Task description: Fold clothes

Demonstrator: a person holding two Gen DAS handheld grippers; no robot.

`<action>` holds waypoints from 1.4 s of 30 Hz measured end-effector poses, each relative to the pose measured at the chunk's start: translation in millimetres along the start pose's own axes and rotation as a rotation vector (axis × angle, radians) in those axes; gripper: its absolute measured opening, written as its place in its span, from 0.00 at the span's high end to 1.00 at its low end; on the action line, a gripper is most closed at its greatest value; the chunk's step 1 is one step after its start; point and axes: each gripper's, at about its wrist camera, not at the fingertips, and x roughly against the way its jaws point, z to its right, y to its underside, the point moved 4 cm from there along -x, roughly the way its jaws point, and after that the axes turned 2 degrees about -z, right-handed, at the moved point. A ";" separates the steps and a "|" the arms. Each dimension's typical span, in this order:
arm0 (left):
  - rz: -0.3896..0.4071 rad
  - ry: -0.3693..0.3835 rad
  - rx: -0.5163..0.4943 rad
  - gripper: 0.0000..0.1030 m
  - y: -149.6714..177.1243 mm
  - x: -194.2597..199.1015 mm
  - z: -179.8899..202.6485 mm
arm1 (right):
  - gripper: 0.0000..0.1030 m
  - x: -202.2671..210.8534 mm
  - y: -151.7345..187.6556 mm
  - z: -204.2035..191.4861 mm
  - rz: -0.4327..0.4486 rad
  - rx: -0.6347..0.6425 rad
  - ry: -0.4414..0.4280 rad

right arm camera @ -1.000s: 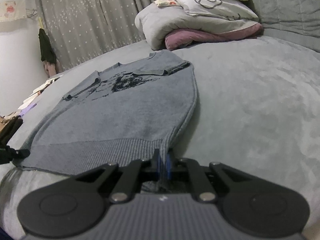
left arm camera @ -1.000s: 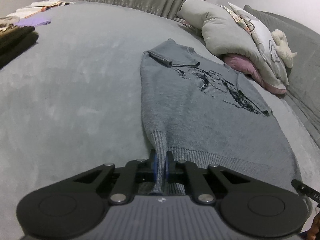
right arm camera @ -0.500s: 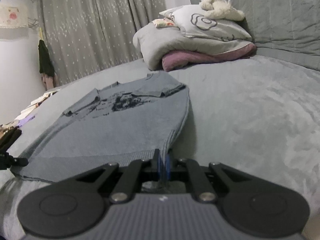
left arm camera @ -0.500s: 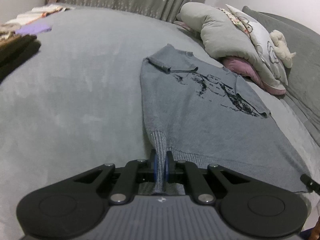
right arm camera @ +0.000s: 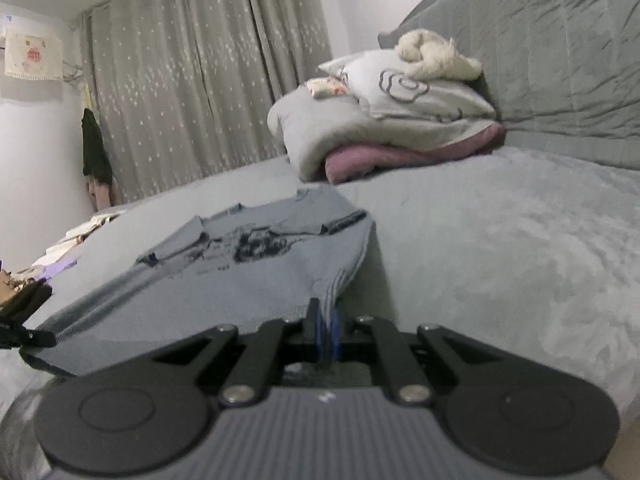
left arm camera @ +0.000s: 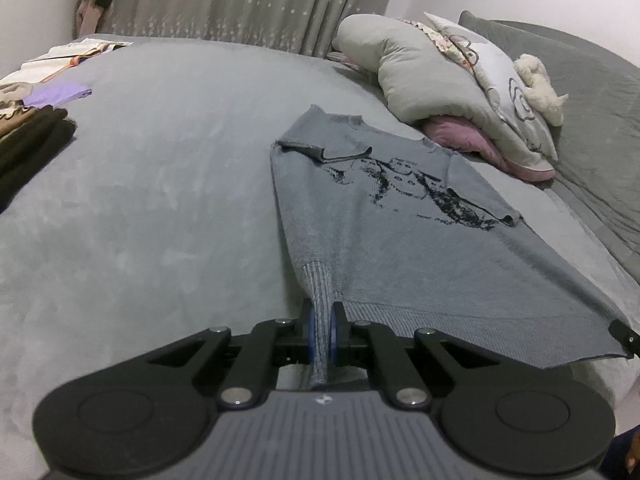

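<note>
— Where's the sweater (left arm camera: 384, 232)?

— Spread on the grey bed (left arm camera: 160, 168), printed front up, neck toward the far pillows (left arm camera: 452, 80); both sleeves are folded in over the chest.

— And the grippers?

— The left gripper (left arm camera: 321, 326) has its jaws clamped on the near left corner of the ribbed hem, pulled into a narrow strip. The right gripper (right arm camera: 327, 330) is pinched on the near right corner — the hem between them hangs raised off the bed.

— Anything else?

— Dark folded clothes (left arm camera: 28, 140) at far left.
</note>
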 end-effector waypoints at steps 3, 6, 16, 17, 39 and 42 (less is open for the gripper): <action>0.002 0.016 0.013 0.96 6.8 10.4 1.3 | 0.96 9.2 -2.2 2.5 0.016 -0.015 -0.004; 0.010 0.031 0.017 0.96 13.9 23.0 3.5 | 0.96 20.6 -7.7 7.7 0.040 -0.034 -0.008; 0.024 0.051 -0.019 0.96 39.7 47.6 18.2 | 0.96 40.5 -14.8 32.4 0.005 -0.106 0.022; 0.016 0.044 -0.023 0.96 41.0 45.2 18.3 | 0.96 40.0 -14.3 34.3 -0.009 -0.111 0.027; -0.081 -0.019 0.162 0.92 48.1 21.0 -32.6 | 0.75 29.6 -1.2 63.0 -0.149 -0.253 0.093; -0.071 -0.017 0.117 0.92 38.2 15.5 -28.8 | 0.66 24.9 -13.5 65.4 -0.132 -0.230 0.098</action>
